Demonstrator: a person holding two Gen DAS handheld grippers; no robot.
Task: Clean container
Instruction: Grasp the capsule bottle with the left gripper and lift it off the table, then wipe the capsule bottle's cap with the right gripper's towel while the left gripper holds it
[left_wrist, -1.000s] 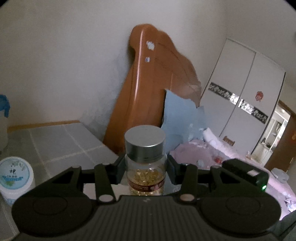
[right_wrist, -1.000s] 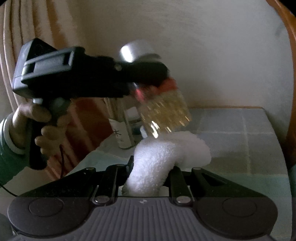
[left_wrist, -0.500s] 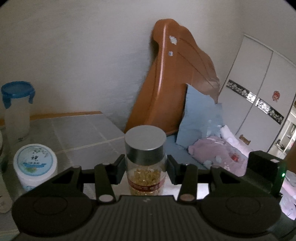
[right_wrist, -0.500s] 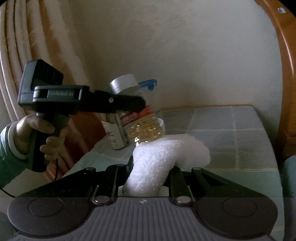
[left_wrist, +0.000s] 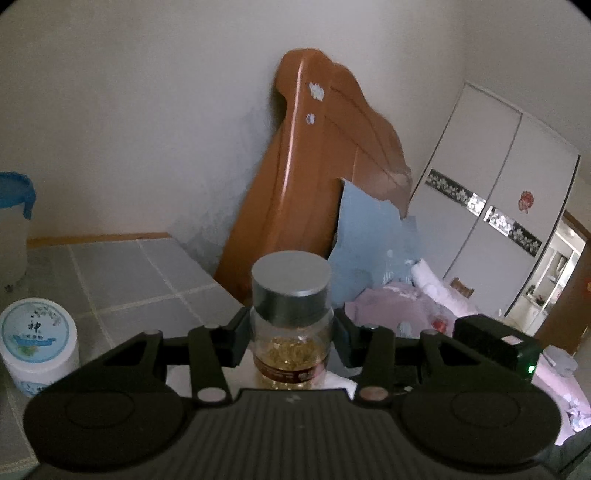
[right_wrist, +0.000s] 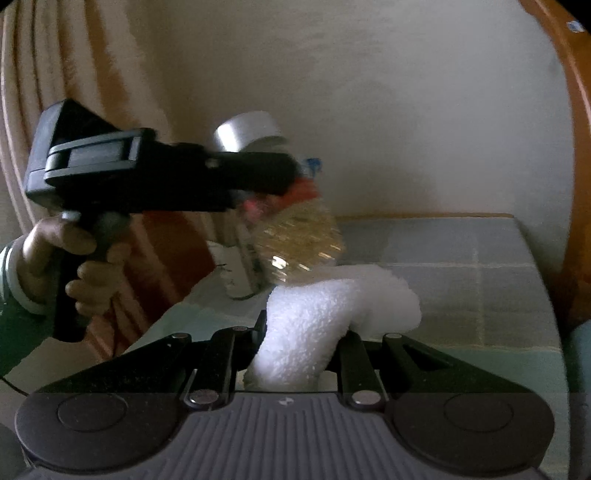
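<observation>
A clear bottle (left_wrist: 291, 332) with a silver cap and golden capsules inside stands upright between the pads of my left gripper (left_wrist: 291, 339), which is shut on it. In the right wrist view the same bottle (right_wrist: 295, 240) hangs tilted in the air, cap up to the left, held by the left gripper (right_wrist: 258, 184) in a person's hand (right_wrist: 70, 254). My right gripper (right_wrist: 299, 339) is shut on a white fluffy cloth (right_wrist: 332, 314). The cloth's top sits just under the bottle's base; I cannot tell whether they touch.
A tiled grey tabletop (right_wrist: 461, 266) runs to the wall. On it stand a white round tub (left_wrist: 38, 343), a blue-lidded plastic jar (left_wrist: 11, 229) and a pale bottle (right_wrist: 236, 277). A wooden headboard (left_wrist: 317, 177), a bed with pink bedding (left_wrist: 436, 306), a wardrobe (left_wrist: 491, 206) and curtains (right_wrist: 55, 74) surround it.
The left gripper with the bottle swung about: the bottle dropped away from the cloth half a second ago, then came back up, tilted over the cloth. The right gripper and cloth stayed put.
</observation>
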